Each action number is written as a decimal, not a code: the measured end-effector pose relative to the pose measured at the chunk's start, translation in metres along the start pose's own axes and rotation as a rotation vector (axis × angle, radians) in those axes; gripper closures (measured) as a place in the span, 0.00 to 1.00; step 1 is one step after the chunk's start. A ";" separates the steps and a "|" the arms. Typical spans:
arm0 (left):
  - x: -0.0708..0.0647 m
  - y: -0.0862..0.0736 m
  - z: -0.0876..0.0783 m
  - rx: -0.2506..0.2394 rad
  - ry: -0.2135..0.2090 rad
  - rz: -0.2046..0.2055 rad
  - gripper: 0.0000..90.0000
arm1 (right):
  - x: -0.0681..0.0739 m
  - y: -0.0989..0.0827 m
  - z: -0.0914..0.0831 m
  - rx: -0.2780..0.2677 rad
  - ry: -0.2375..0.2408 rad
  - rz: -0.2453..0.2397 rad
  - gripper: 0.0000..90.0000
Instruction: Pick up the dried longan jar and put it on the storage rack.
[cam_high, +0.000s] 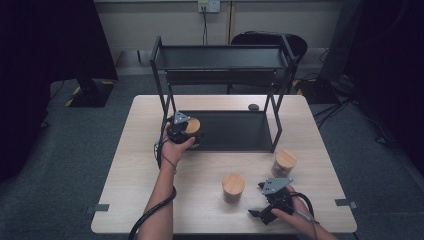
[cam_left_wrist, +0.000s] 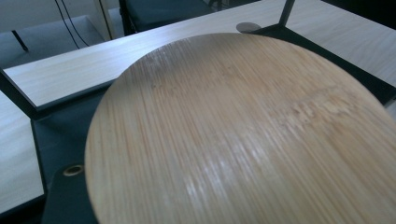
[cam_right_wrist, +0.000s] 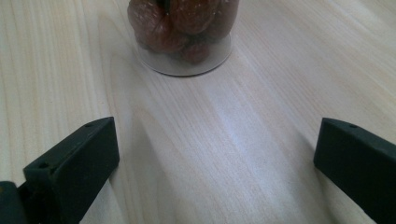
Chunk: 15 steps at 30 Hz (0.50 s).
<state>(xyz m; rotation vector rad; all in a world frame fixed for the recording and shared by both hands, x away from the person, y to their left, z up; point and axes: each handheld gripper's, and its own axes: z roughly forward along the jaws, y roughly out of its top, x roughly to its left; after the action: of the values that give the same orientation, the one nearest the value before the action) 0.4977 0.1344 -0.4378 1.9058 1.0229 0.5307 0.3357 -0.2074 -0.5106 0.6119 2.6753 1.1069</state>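
Observation:
My left gripper (cam_high: 186, 131) is shut on a jar with a round bamboo lid (cam_high: 193, 125), held over the front left corner of the black rack's lower shelf (cam_high: 235, 132). In the left gripper view the lid (cam_left_wrist: 243, 135) lies close under the camera and hides the jaws. Near the table's front right my right gripper (cam_high: 255, 200) stands open, pointing at a second bamboo-lidded jar (cam_high: 233, 186). In the right gripper view that clear jar (cam_right_wrist: 184, 32) holds reddish-brown pieces and stands well ahead of the parted jaws of the right gripper (cam_right_wrist: 217, 140), apart from them.
A black two-tier rack (cam_high: 220, 55) stands at the back half of the wooden table (cam_high: 150, 165). A third lidded jar (cam_high: 285, 162) stands by the rack's front right leg. A small dark round object (cam_high: 254, 106) lies behind the lower shelf. A chair sits beyond the table.

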 end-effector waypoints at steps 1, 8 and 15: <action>0.001 0.001 0.001 -0.003 0.004 -0.001 0.29 | 0.000 0.000 0.000 0.000 0.000 0.000 0.00; 0.006 0.002 0.011 -0.019 0.028 -0.010 0.29 | 0.000 0.000 0.000 0.000 0.000 0.000 0.00; 0.012 -0.001 0.020 -0.023 0.051 -0.027 0.29 | 0.000 0.000 0.000 0.000 0.000 0.000 0.00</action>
<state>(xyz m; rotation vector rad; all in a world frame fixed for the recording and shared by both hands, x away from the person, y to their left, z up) 0.5183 0.1347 -0.4493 1.8644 1.0700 0.5758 0.3357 -0.2074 -0.5106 0.6122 2.6756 1.1070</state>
